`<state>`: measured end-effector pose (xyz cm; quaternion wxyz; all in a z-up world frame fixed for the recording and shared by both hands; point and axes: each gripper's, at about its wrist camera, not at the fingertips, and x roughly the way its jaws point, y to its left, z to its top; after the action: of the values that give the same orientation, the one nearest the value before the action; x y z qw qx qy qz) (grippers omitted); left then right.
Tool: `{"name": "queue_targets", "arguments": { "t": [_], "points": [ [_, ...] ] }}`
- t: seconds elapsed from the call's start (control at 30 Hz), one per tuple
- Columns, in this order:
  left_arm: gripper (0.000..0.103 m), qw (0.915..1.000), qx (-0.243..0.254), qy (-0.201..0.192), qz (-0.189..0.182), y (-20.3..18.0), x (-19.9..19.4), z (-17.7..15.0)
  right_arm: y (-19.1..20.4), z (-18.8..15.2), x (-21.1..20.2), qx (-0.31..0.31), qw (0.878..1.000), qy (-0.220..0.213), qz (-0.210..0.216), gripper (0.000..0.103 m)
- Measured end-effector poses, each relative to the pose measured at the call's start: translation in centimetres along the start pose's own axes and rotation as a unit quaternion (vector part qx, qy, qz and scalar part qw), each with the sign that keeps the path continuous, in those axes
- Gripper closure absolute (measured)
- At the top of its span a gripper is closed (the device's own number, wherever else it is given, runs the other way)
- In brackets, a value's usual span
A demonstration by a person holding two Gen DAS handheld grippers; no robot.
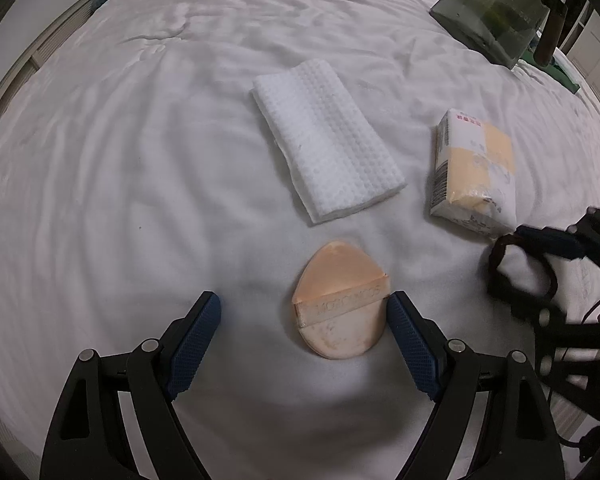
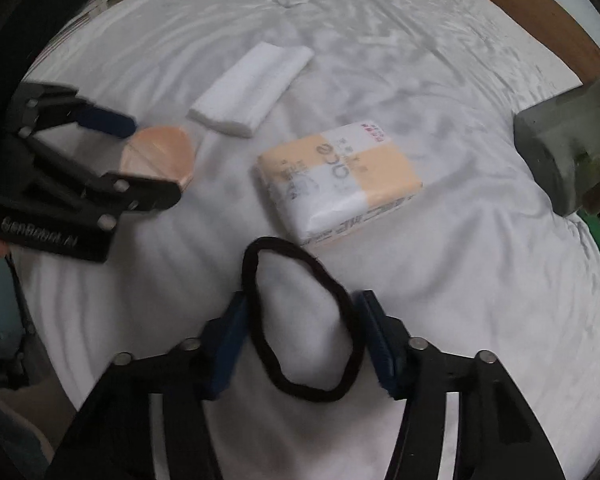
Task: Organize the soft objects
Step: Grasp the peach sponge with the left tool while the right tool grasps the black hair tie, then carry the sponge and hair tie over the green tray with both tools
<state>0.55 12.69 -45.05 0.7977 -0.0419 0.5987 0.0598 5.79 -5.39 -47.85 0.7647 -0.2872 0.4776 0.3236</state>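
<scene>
1. The left gripper [image 1: 304,312] is spread wide over the white bedsheet [image 1: 120,200], holding nothing; its right finger touches the peach powder puff [image 1: 340,304], its left finger stands apart.
2. Beyond the puff lies a folded white waffle towel [image 1: 324,140].
3. Right of the towel sits a tissue pack [image 2: 336,184].
4. The right gripper [image 2: 302,332] is partly open around a black hair band [image 2: 256,276] lying on the sheet; blur leaves it unclear whether the pads touch it.
5. A grey-green box [image 2: 560,152] sits far right.
</scene>
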Motion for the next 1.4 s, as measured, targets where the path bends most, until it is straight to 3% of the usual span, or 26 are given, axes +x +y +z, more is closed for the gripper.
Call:
{"name": "queue_targets", "arguments": {
  "t": [0.13, 0.2, 0.3, 0.4, 0.53, 0.83, 1.03, 1.07, 1.1, 1.13, 1.4],
  "points": [
    [0.023, 1.0, 0.002, 0.001, 0.002, -0.2, 0.0, 0.0, -0.6, -0.1, -0.2, 0.037, 0.999, 0.005, 0.001, 0.084],
    [0.038, 1.0, 0.003, 0.001, -0.004, -0.4, 0.0, 0.0, -1.0, 0.0, -0.2, 0.074, 0.997, 0.006, 0.006, 0.091],
    [0.058, 0.9998, 0.015, 0.002, -0.012, -1.2, -0.1, 0.0, -2.1, -0.5, -0.5, 0.139, 0.99, 0.004, 0.028, 0.094],
    [0.068, 0.9994, 0.027, 0.004, -0.02, -1.9, -0.1, 0.0, -3.3, -0.8, -0.5, 0.18, 0.982, 0.003, 0.05, 0.095],
    [0.071, 0.9994, 0.029, 0.004, -0.021, -2.0, -0.1, 0.1, -4.5, -1.1, -0.4, 0.202, 0.977, 0.007, 0.068, 0.095],
    [0.071, 0.9987, -0.01, 0.017, -0.048, -0.7, 0.3, 0.2, -4.7, -1.5, -1.1, 0.193, 0.979, 0.008, 0.069, 0.097],
    [0.072, 0.998, -0.024, 0.035, -0.047, -0.6, 0.4, 0.2, -4.3, -1.2, -0.9, 0.19, 0.979, 0.008, 0.068, 0.098],
    [0.079, 0.9981, -0.023, 0.033, -0.046, -0.7, 0.2, 0.3, -4.4, -1.3, -0.9, 0.193, 0.979, 0.006, 0.07, 0.098],
    [0.093, 0.9982, -0.022, 0.03, -0.046, -0.8, -0.1, 0.4, -4.5, -1.4, -1.0, 0.196, 0.978, 0.004, 0.074, 0.098],
    [0.098, 0.9985, -0.022, 0.025, -0.043, -1.0, -0.4, 0.4, -4.6, -1.4, -1.1, 0.198, 0.977, 0.001, 0.079, 0.098],
    [0.101, 0.9989, -0.028, 0.013, -0.036, -2.4, -1.8, 1.5, -5.2, -1.2, -2.6, 0.2, 0.974, -0.019, 0.107, 0.098]
  ]
}}
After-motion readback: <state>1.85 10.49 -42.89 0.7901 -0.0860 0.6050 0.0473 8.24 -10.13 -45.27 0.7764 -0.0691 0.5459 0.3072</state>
